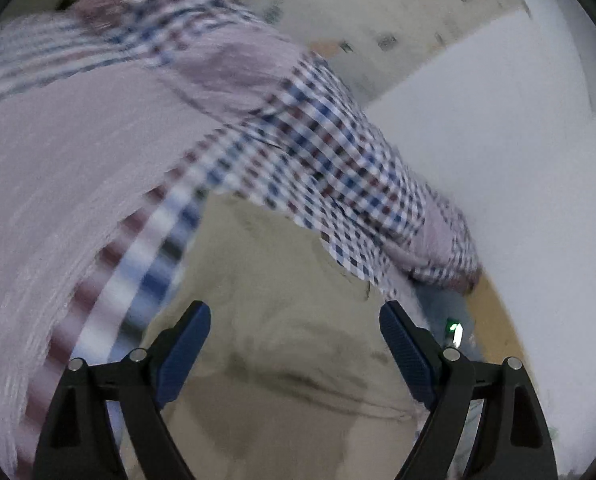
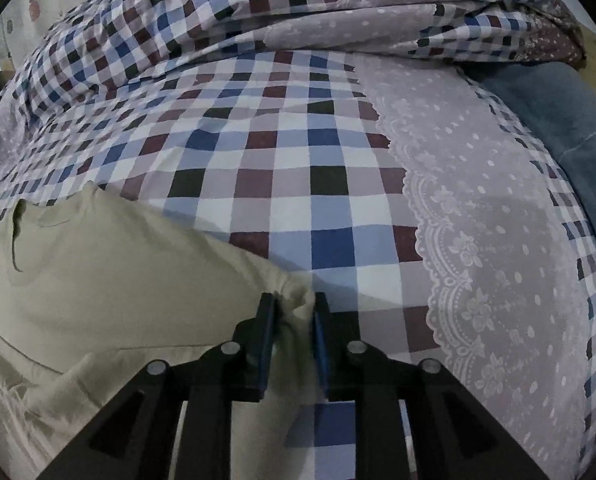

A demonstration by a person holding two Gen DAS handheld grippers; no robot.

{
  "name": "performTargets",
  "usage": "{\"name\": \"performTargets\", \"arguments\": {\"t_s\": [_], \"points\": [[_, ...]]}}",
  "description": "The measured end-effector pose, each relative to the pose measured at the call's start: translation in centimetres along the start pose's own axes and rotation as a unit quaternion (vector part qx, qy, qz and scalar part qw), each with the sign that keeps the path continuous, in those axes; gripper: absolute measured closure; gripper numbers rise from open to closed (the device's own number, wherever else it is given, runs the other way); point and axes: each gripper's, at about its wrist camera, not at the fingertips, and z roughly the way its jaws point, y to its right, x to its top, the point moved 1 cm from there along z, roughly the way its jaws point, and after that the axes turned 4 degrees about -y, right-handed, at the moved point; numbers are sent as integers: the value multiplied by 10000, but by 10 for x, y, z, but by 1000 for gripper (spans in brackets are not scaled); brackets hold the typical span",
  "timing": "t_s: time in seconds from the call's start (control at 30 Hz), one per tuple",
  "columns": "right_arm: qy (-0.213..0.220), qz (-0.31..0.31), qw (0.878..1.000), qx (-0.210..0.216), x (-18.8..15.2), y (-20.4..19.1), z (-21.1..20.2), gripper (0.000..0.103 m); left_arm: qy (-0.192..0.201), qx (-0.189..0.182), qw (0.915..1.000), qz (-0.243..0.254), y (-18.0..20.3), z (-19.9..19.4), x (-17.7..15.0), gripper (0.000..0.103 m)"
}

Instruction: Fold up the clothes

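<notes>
Khaki cotton garment (image 2: 110, 264), soft and wrinkled, lies on the bed, partly on top of a checked blue, maroon and white bedspread (image 2: 282, 160). The right gripper (image 2: 294, 316) is pinched on a bunched edge of it at the garment's right side, jaws nearly together with cloth between them. The left gripper (image 1: 294, 324) hangs spread wide above the same khaki garment (image 1: 282, 280), holding nothing; its view is motion-blurred, so whether it touches the cloth is unclear.

Handling, my read: light, limp, no stiffness, will sag and drag folds along if lifted from one point. Not slippery on the ribbed blue pads (image 1: 186, 352), not fragile. Best hold is a seam or hem edge, two points well apart to keep a straight fold line. Right already has one; left should take the opposite edge or corner.

Further out: lilac lace-print band (image 2: 477, 208) along the bedspread, then a blue denim item (image 2: 557, 112) at the far right edge. In the left view, a white wall (image 1: 497, 140) lies beyond the bed.
</notes>
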Motion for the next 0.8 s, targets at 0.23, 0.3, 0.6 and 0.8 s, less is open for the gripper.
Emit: {"name": "performTargets", "arguments": {"t_s": [0.23, 0.3, 0.6, 0.8], "points": [[157, -55, 9997, 178, -5, 0, 0, 82, -1226, 1374, 9819, 453, -4, 105, 24, 49], [206, -98, 9995, 205, -6, 1, 0, 83, -1244, 1299, 9825, 484, -2, 113, 28, 49], [359, -126, 9990, 244, -9, 1, -1, 84, -1427, 2275, 9601, 781, 8, 142, 33, 67], [374, -144, 9988, 272, -10, 3, -1, 84, -1466, 2191, 9606, 885, 14, 147, 32, 49]]}}
